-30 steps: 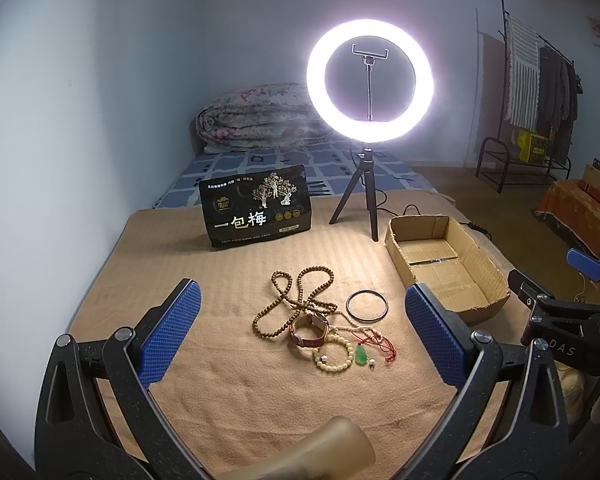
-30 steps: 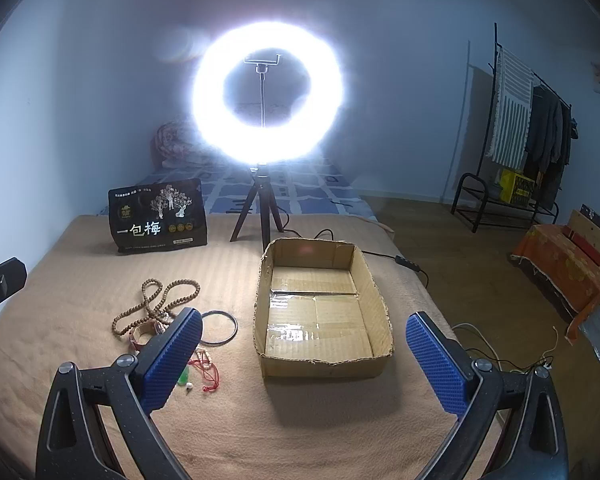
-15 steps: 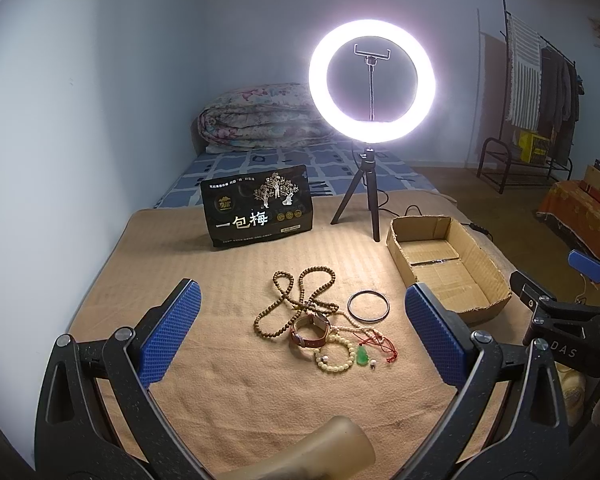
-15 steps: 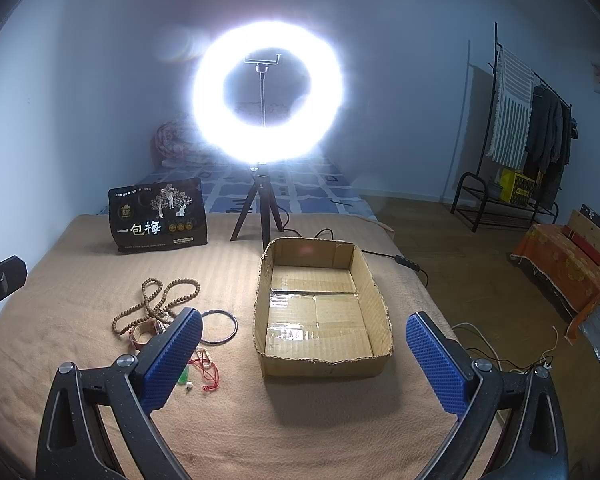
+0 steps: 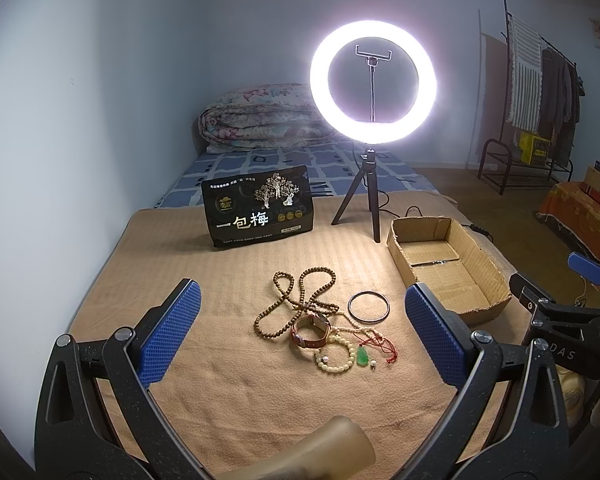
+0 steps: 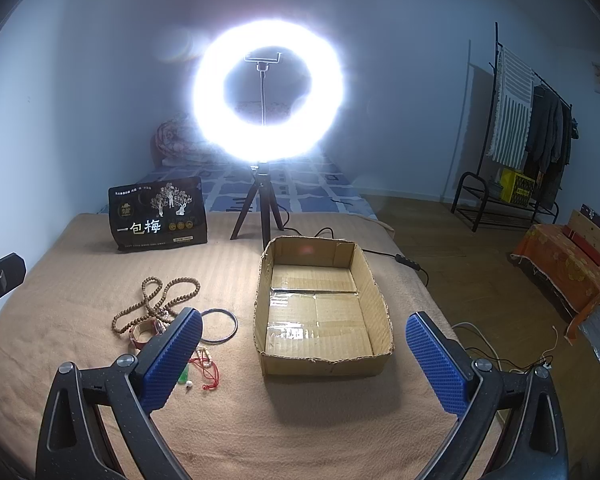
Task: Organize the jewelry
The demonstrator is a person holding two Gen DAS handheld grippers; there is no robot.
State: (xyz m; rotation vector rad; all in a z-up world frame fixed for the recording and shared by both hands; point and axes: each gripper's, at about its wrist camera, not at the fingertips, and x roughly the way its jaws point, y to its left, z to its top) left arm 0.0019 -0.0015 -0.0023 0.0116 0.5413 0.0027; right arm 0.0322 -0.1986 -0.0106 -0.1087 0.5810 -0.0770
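Tan blanket (image 5: 228, 380) around heaped jewelry (image 5: 324, 326)

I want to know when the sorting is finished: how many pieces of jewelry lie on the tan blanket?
6, all clustered left of the cardboard box: long brown bead necklace, dark thin bangle, red-strapped watch, cream bead bracelet, green pendant on red cord, pale thin bead strand. Tangling may hide more.

Green pendant (image 6: 183, 376) half behind tongs (image 6: 302, 364)

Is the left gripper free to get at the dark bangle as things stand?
Probably yes: the left gripper is open and empty, and the bangle lies flat by itself on the blanket, just clear of the beads.
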